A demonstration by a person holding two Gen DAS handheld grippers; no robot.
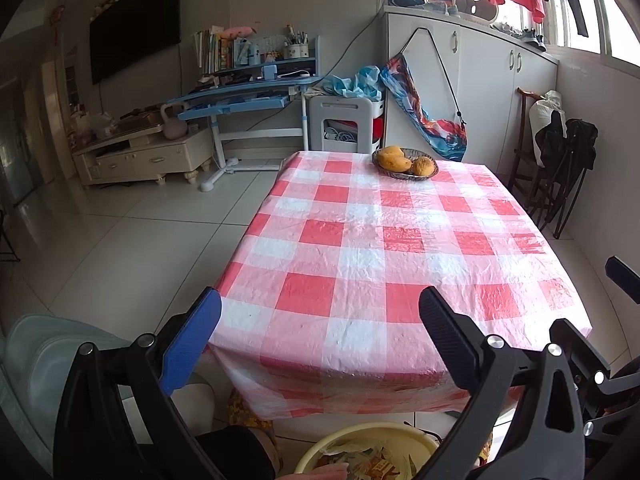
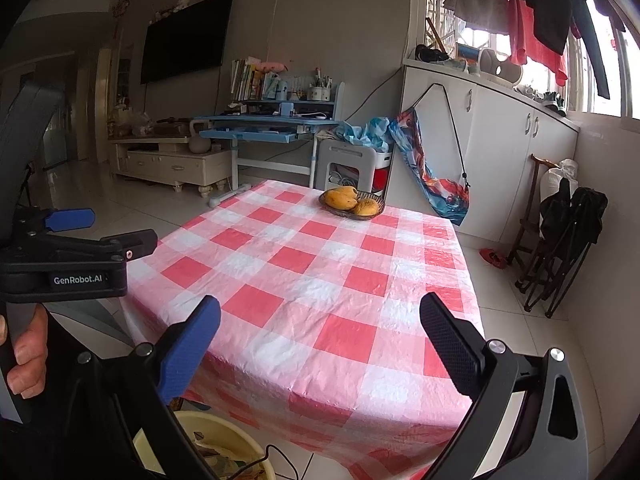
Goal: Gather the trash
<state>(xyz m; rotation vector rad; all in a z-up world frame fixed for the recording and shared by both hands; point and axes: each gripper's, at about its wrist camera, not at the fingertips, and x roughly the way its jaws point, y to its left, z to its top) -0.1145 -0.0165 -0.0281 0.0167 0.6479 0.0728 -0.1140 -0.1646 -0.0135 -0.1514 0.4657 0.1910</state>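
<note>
A pale yellow basin (image 1: 416,436) holding crumpled wrappers and paper trash sits on the floor below the table's near edge; it also shows in the right wrist view (image 2: 160,432). My left gripper (image 1: 320,336) is open and empty above the table's near edge. My right gripper (image 2: 320,340) is open and empty, also over the near edge. The left gripper also shows in the right wrist view (image 2: 112,228), held in a hand at the left.
A table with a red and white checked cloth (image 1: 360,240) carries a woven basket of mangoes (image 1: 404,164) at its far end. A pale chair (image 1: 40,356) stands at the left. Folded chairs (image 1: 560,168) stand by the right wall. A blue desk (image 1: 240,96) stands beyond.
</note>
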